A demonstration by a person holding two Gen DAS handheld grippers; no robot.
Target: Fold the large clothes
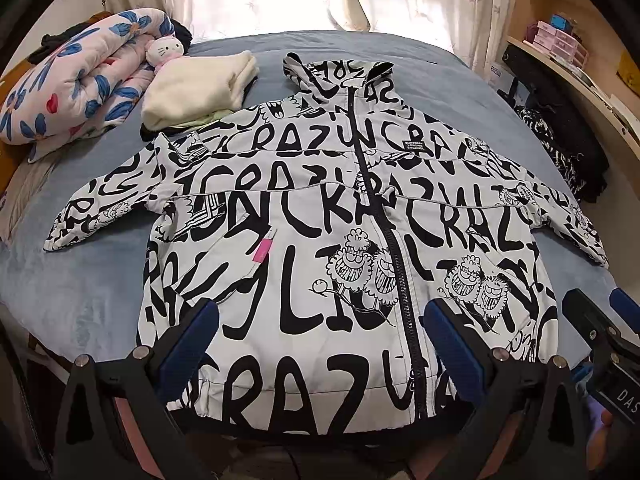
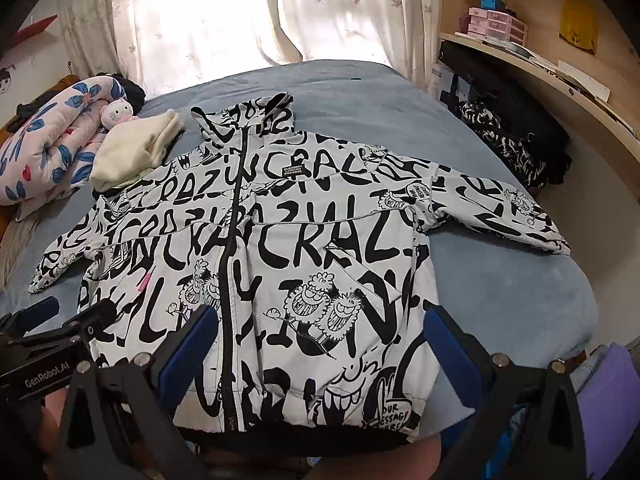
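A large white hooded jacket (image 1: 320,208) with black "CRAZY" lettering and cartoon prints lies flat, front up and zipped, on the blue bed (image 1: 100,292). Both sleeves spread out to the sides, the hood points to the window. It also fills the right wrist view (image 2: 280,248). My left gripper (image 1: 320,320) is open and empty, hovering above the jacket's hem, left of the zip's lower end. My right gripper (image 2: 320,320) is open and empty above the hem's right half. The right gripper also shows in the left wrist view (image 1: 600,312), and the left one in the right wrist view (image 2: 52,320).
A folded cream garment (image 1: 200,88) lies by the jacket's left shoulder. A floral quilt (image 1: 72,80) with a Hello Kitty plush (image 1: 164,52) sits at the far left. A dark patterned garment (image 1: 560,144) lies at the bed's right edge, by a wooden shelf unit (image 2: 540,64). Curtains hang behind.
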